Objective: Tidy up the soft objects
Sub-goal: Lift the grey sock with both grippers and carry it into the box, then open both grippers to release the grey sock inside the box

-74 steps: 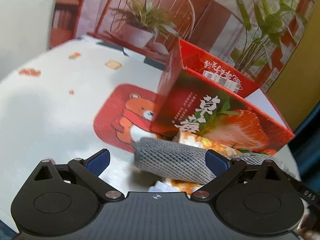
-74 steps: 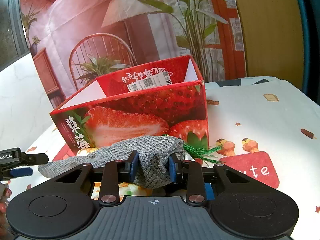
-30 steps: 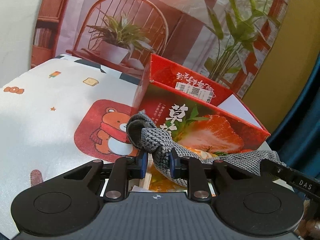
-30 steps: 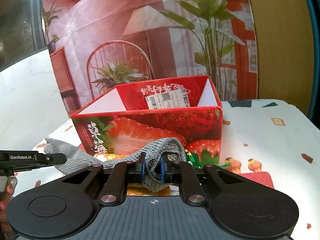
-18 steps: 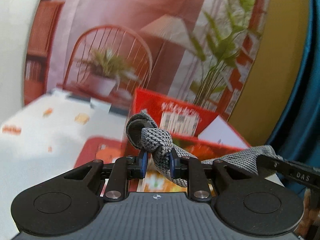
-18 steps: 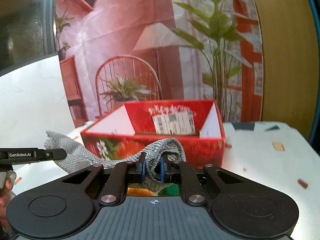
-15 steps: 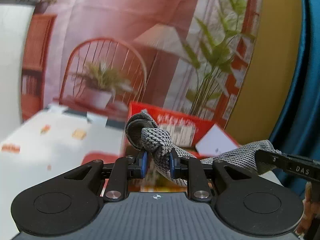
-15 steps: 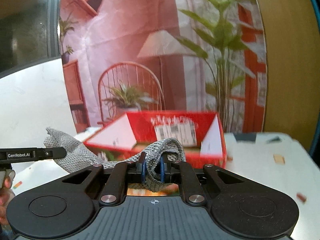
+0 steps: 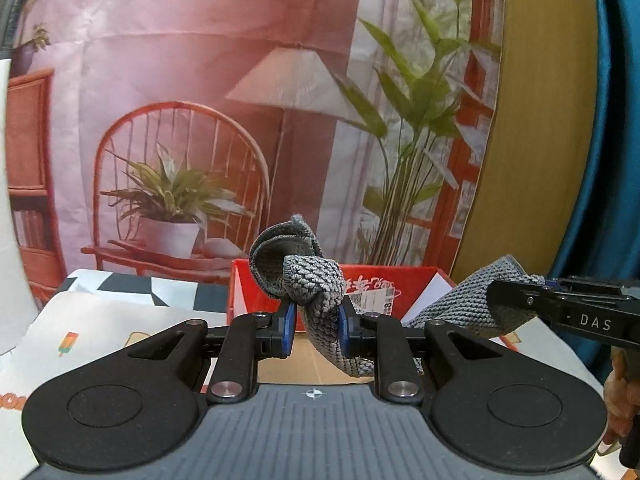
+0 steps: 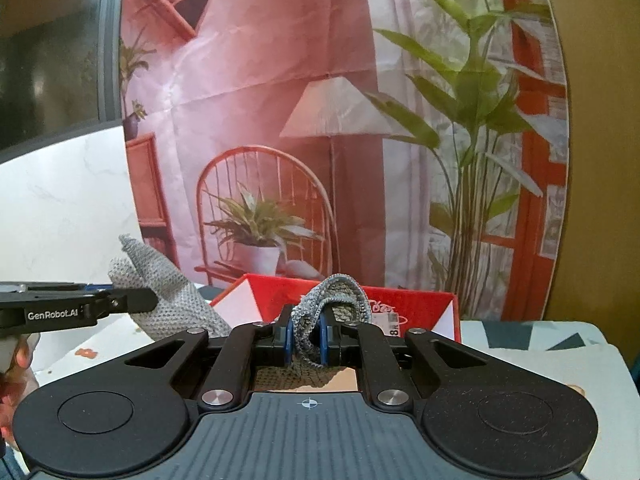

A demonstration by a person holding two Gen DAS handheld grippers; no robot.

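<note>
Grey knit cloth [image 9: 316, 280] is stretched between both tools, up in the air above the table. Closest to the lens in the left wrist view, the left gripper [image 9: 314, 326] has its blue pads clamped on one bunched end of the cloth, which balloons up into a rolled fold above the fingertips. Out at three o'clock the cloth runs across to the right gripper [image 9: 560, 312], whose black finger pinches the far end, with a hand [image 9: 620, 396] just below it. Switch to the right wrist view: the right gripper is pressed tight on its own gathered corner, and at nine o'clock the left gripper comes in with the loose end of the cloth flaring above it. Beyond the pads, at twelve o'clock, sits the red strawberry box [image 10: 424, 304], open on top, white flaps and brown floor showing, directly below and behind the hanging cloth. The patterned tablecloth [image 10: 560, 340] spreads under the box. Farthest back hangs the printed backdrop [image 10: 320, 80] with chair, lamp and plants.
</note>
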